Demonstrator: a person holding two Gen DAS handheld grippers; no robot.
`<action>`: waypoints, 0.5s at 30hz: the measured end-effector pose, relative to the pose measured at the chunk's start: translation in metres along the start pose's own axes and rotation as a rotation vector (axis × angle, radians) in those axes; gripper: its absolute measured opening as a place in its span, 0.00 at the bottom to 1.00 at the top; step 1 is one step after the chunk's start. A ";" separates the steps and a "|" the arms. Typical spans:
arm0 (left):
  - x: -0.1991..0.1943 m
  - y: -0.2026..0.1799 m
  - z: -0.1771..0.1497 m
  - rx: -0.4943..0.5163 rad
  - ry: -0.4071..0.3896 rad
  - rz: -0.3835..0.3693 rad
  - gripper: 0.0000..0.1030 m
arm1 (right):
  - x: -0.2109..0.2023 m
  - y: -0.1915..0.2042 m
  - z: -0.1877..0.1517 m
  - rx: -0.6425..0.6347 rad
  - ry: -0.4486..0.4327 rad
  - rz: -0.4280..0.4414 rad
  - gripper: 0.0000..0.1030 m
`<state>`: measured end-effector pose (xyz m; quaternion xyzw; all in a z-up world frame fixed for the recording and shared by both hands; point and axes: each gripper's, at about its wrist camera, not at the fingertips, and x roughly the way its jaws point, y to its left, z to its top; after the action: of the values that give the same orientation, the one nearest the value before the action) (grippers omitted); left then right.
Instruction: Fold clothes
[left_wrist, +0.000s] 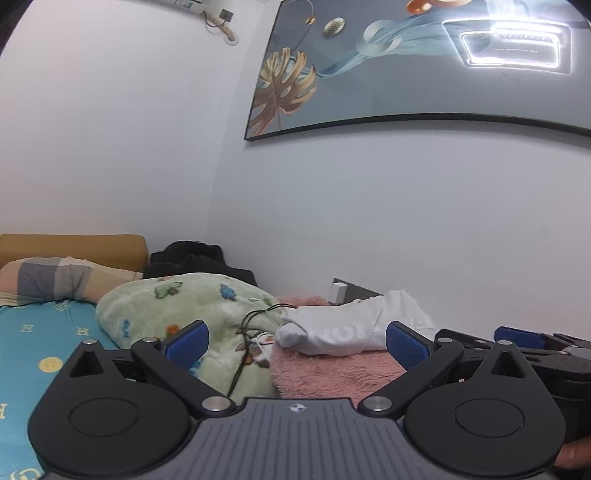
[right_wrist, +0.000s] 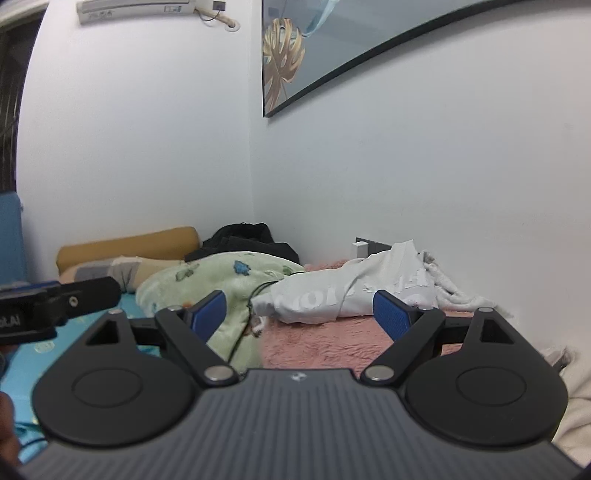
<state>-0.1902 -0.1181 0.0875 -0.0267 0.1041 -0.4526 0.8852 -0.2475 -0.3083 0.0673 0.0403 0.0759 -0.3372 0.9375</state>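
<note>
Both the left gripper (left_wrist: 297, 345) and the right gripper (right_wrist: 299, 314) gape wide, holding nothing. Beyond them, a crumpled white shirt (right_wrist: 347, 291) lies on the pink blanket (right_wrist: 332, 339), its length running left-right along the wall (right_wrist: 406, 177).

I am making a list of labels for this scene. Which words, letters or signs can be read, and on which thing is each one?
"H": yellow letters on the turquoise bed sheet.
".AI": white end of a label on the black left gripper.
White print on the crumpled white garment: too creased to read.
Wall air conditioner labels: too small.
</note>
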 end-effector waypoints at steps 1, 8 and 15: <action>-0.002 -0.001 0.000 0.002 -0.004 0.002 1.00 | -0.002 0.001 -0.001 -0.012 0.000 -0.005 0.85; -0.011 -0.006 0.000 0.015 -0.018 0.020 1.00 | -0.014 0.007 -0.001 -0.057 -0.018 -0.026 0.85; -0.014 -0.006 -0.002 0.008 -0.015 0.036 1.00 | -0.021 0.009 0.001 -0.067 -0.021 -0.032 0.85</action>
<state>-0.2033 -0.1100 0.0888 -0.0247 0.0959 -0.4369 0.8940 -0.2582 -0.2883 0.0724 0.0041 0.0779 -0.3497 0.9336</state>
